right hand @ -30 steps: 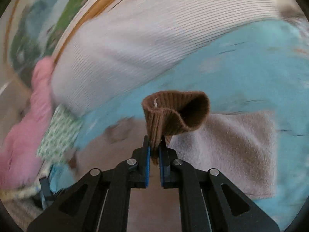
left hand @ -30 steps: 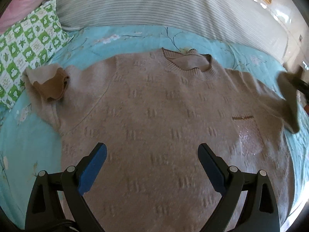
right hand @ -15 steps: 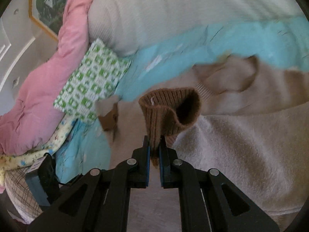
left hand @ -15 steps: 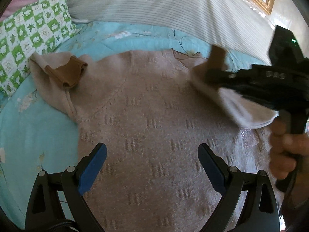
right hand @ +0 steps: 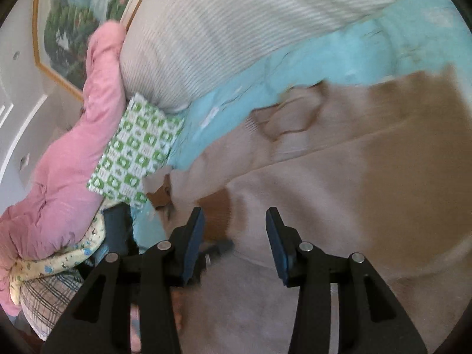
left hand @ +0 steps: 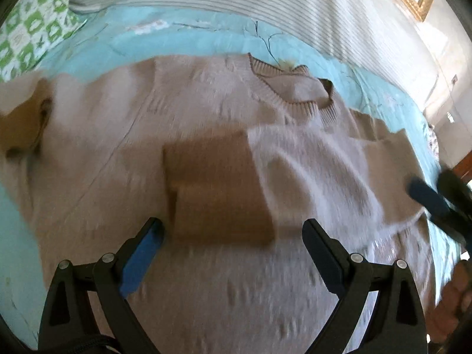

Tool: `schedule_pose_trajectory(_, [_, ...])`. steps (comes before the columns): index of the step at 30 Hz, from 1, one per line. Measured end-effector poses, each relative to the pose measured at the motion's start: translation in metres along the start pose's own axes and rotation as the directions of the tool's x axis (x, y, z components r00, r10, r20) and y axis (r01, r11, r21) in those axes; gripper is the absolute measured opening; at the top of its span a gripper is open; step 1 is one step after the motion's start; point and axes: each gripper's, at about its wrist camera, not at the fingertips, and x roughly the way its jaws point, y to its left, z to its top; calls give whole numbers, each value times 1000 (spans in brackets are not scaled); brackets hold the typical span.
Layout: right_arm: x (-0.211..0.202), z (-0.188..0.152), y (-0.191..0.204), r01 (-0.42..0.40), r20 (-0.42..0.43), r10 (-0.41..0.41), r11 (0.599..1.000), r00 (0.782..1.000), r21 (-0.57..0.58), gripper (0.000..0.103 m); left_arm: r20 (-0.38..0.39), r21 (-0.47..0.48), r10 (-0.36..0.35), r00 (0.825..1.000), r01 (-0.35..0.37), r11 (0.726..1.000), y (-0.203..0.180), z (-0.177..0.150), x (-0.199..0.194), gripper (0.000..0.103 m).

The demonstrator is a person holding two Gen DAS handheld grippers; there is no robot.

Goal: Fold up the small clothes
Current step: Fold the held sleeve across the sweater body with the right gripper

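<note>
A beige knit sweater [left hand: 206,97] lies flat on the turquoise bedsheet [left hand: 188,38], neck toward the far side. Its right sleeve [left hand: 312,165] lies folded across the chest, its brown cuff [left hand: 215,188] resting mid-body. The left sleeve cuff [left hand: 20,126] is bunched at the left edge. My left gripper [left hand: 233,236] is open and empty above the sweater's lower body, just in front of the brown cuff. My right gripper [right hand: 234,224] is open and empty over the sweater [right hand: 354,191]; it shows at the right edge of the left wrist view [left hand: 433,203].
A striped white bolster [left hand: 236,3] runs along the far side of the bed. A green-checked pillow [right hand: 135,150] and a pink quilt [right hand: 73,159] lie at the left. A framed picture [right hand: 76,20] hangs on the wall.
My right gripper carried the right sleeve across the sweater, opened and let the cuff go. The sleeve now lies folded on the chest. The right gripper has drawn back to the right.
</note>
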Motion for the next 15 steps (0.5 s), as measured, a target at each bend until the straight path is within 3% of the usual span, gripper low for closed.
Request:
schedule_pose_trajectory(2, [-20,-3,-13,25,30,-26,999,999,21,46,14,-11,-3,1000,3,1000,-2,10,6,91])
schedule_pose_trajectory(3, [-30,-5,-20,45,45,-47,998,998,34,46,25,-12,-1,1000,1,1000,-3,13,6,73])
schedule_pose_trajectory(4, [-37,-5,-26,62,56,-64,997,996,43,46,37,-4,6,999,-5,1000,-4,16,6,37])
schedule_pose_trajectory(5, [-47,-6,-33,80,72,-83,995,994,54,46,40,3,17,999,-17,1000,-5,19,6,18])
schedule_pose_trajectory(6, [-57,-6,-39,97,88,-102,993,991,61,46,37,-5,10,999,-9,1000,-4,21,3,9])
schedule_pose_trajectory(8, [-79,-4,-49,161,136,-168,985,976,63,46,88,-32,-14,996,17,999,3,20,-20,8])
schedule_pose_trajectory(11, [-106,5,-70,271,195,-283,959,939,89,48,140,-47,6,990,0,999,17,15,-40,8])
schedule_pose_trajectory(13, [-111,14,-90,313,195,-336,939,921,139,49,103,-57,42,994,-36,998,29,9,-30,8])
schedule_pose_trajectory(15, [-107,25,-107,339,172,-366,925,914,170,49,50,-101,21,999,-16,995,39,2,-18,9])
